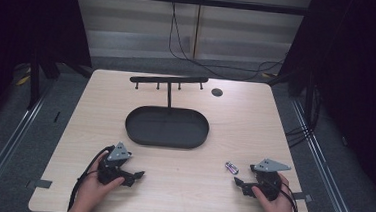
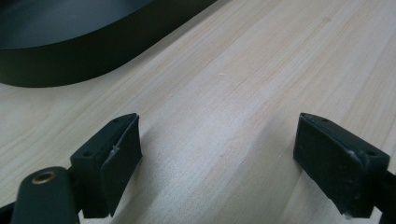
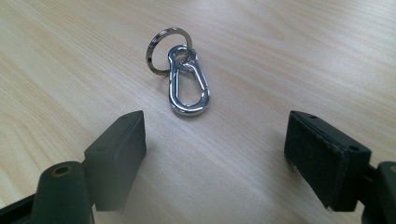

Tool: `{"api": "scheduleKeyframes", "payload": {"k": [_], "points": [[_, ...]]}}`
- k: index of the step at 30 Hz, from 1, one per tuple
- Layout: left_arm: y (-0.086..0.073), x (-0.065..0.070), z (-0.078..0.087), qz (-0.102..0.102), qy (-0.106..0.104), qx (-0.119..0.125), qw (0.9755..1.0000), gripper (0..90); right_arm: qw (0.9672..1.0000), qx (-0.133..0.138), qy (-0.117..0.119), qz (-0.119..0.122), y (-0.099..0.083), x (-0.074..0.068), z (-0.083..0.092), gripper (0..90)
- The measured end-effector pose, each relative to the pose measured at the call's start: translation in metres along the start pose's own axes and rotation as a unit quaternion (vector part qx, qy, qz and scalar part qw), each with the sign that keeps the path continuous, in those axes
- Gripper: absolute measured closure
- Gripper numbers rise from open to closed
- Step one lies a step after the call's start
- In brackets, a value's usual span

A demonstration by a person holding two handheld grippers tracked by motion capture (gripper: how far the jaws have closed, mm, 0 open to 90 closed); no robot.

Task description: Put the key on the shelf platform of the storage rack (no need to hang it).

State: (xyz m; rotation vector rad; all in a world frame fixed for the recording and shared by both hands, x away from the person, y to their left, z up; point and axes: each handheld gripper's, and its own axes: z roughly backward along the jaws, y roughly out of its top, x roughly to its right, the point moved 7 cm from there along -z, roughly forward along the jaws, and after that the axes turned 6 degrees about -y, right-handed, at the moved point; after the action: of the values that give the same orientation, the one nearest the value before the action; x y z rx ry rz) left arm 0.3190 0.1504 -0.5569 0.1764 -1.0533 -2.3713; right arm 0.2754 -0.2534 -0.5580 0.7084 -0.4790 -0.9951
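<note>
On the pale wooden table (image 1: 234,139), near its right front, a shiny silver metal snap hook with a split key ring (image 3: 181,74) lies flat just ahead of the right gripper (image 3: 212,154), whose jaws stand wide with nothing between them. From above it reads as a small glinting speck (image 1: 231,167); the right gripper view makes out the ring threaded through the hook's eye. The left gripper (image 2: 219,158) also gapes wide over bare wood, close beside the wall of a black oval metal tray (image 2: 70,60). Seen from above, that tray (image 1: 166,140) holds nothing but the upright post of a black hanger rack with small pegs (image 1: 169,79).
</note>
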Motion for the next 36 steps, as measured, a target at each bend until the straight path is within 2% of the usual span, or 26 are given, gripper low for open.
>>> {"api": "scheduleKeyframes", "payload": {"k": [10, 17, 24, 32, 36], "points": [[0.000, 0.000, 0.000, -0.001, 0.002, 0.000, 1.0000, 14.8, 1.0000, 0.000, -0.002, 0.002, 0.000, 0.000, 0.000, 18.3], [0.000, 0.000, 0.000, 0.000, 0.000, 0.000, 1.0000, 14.8, 1.0000, 0.003, -0.004, 0.007, 0.000, -0.001, 0.000, 20.3], [0.000, 0.000, 0.000, 0.000, 0.000, 0.001, 1.0000, 14.8, 0.9999, 0.008, 0.007, 0.009, 0.002, -0.007, 0.001, 26.6], [0.000, 0.000, 0.000, -0.001, 0.001, 0.001, 1.0000, 14.8, 0.9993, 0.004, 0.034, 0.012, 0.009, -0.013, -0.004, 30.2], [0.000, -0.001, 0.000, -0.002, 0.002, 0.001, 1.0000, 14.8, 0.9993, 0.006, 0.033, 0.017, 0.013, -0.013, -0.003, 30.7]]}}
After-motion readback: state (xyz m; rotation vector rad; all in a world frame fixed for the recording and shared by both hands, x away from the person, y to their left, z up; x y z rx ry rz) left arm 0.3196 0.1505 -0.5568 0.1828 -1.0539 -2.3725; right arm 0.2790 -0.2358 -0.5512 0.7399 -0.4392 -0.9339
